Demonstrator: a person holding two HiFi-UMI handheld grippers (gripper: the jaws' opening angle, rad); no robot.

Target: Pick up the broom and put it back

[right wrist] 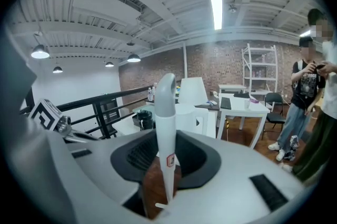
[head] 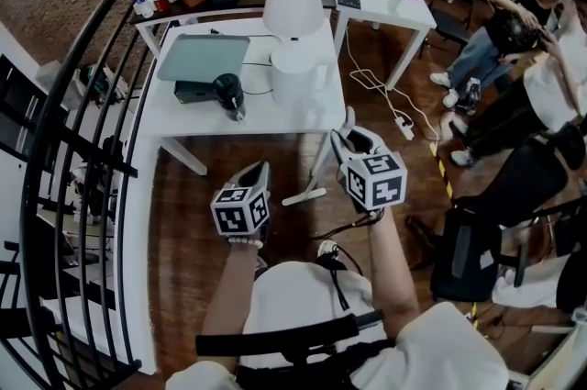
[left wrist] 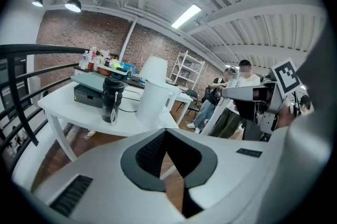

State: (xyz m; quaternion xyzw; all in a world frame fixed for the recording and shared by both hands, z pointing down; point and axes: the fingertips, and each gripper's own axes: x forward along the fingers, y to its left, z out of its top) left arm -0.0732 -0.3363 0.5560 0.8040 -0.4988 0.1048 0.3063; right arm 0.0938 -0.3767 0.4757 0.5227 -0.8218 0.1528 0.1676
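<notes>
The right gripper (right wrist: 167,136) has its jaws pinching the broom (right wrist: 164,112) by its white handle, which stands nearly upright between the two dark pads and fills the gap at their middle. Above the jaws the handle rises to a grey hooked tip (right wrist: 166,90); below them it runs on down toward the wooden floor (head: 183,232). Its lower end cannot be made out. The left gripper (left wrist: 166,132) hangs just beside the right one, on its left and a little lower, with its jaws pressed together at the tips and nothing between them. Only floor shows through the narrow slot behind the tips, crossed by a thin white strip (left wrist: 169,173) that I cannot identify. From the left jaws the broom handle appears off to the right, tilted, in the other gripper's grasp. Ahead of both pairs of jaws stands a white worktop (head: 183,117) carrying a black bottle (head: 229,93), a white cylinder (head: 295,72) and a grey-green flat case (head: 204,58). To the right of the right jaws, well apart, people (right wrist: 305,96) stand by another white worktop (right wrist: 239,104)
</notes>
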